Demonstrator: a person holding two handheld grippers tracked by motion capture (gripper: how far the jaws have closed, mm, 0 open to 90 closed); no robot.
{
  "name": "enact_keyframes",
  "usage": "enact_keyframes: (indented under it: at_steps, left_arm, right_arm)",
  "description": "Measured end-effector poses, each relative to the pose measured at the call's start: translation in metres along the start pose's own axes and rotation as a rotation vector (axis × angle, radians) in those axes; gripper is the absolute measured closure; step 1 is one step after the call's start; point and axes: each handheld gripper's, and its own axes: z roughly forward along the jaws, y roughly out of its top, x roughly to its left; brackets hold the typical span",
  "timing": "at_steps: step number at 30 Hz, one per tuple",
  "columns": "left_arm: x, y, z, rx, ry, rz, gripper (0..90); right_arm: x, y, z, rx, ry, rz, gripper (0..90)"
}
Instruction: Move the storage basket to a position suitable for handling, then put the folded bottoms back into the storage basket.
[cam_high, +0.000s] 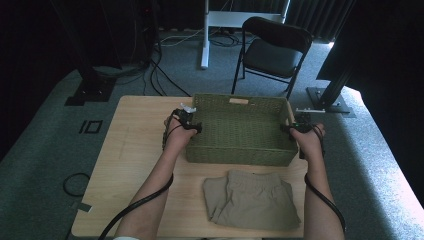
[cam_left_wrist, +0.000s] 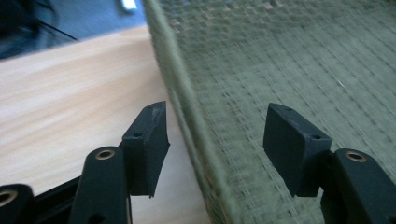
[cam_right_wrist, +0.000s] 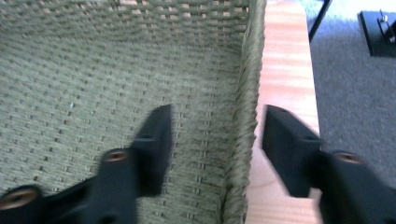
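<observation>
Basket (cam_high: 240, 131) sits on the table (cam_high: 135, 150), toward the far edge, square to the person, nothing inside it as far as the woven floor shows in both gripper views. Left gripper (cam_high: 192, 125) is at the basket's left wall, right gripper (cam_high: 294, 128) at its right wall, each straddling the rim: one jaw inside, one outside over the wood. In the left gripper view the left gripper (cam_left_wrist: 215, 144) has its jaws apart with the wall (cam_left_wrist: 187, 121) running between them, clear gaps on both sides, pads not pressing. Same in the right gripper view: right gripper (cam_right_wrist: 215, 149) spread, rim (cam_right_wrist: 245, 121) between the jaws, not touched by either (a bit of motion blur here, but the gaps read plainly). So neither side is clamped on the basket now; it rests on the table by its own weight. Shorts (cam_high: 252, 198), folded, beige, lie on the near part of the table, just in front of the basket, apart from it and from both hands. My read of progress: the basket-placing part looks finished, basket down and let go at both walls. Left to do, likely: back the grippers off the rim, then pick up the shorts and put them in the basket (a guess from the layout, nothing in hand yet). A black chair (cam_high: 272, 50) stands on the floor beyond the table.
</observation>
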Motion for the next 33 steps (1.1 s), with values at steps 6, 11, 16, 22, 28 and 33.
enact_keyframes:
  at_steps: [6,11,16,22,28,33]
  left_arm:
    - [0.004,0.002,-0.004,-0.048,-0.081,0.001,35.9]
    - [0.004,0.004,-0.008,-0.081,-0.105,0.026,27.5]
    - [0.004,0.006,-0.013,-0.101,-0.131,0.031,21.3]
    - [0.005,0.007,-0.021,-0.101,-0.161,0.035,21.1]
    - [0.005,0.008,-0.036,-0.130,-0.192,0.056,21.1]
    - [0.007,0.007,-0.049,-0.166,-0.208,0.050,21.1]
  right_arm:
    - [0.000,-0.003,-0.003,-0.095,0.056,-0.011,22.1]
    - [0.000,-0.003,-0.004,-0.178,0.016,-0.032,14.3]
    - [0.003,-0.003,-0.011,-0.178,0.043,-0.045,12.9]
    - [0.009,-0.004,-0.020,-0.195,0.074,-0.102,12.2]
    - [0.014,-0.002,-0.029,-0.219,0.101,-0.116,12.2]
    - [0.016,-0.004,-0.036,-0.224,0.110,-0.124,12.3]
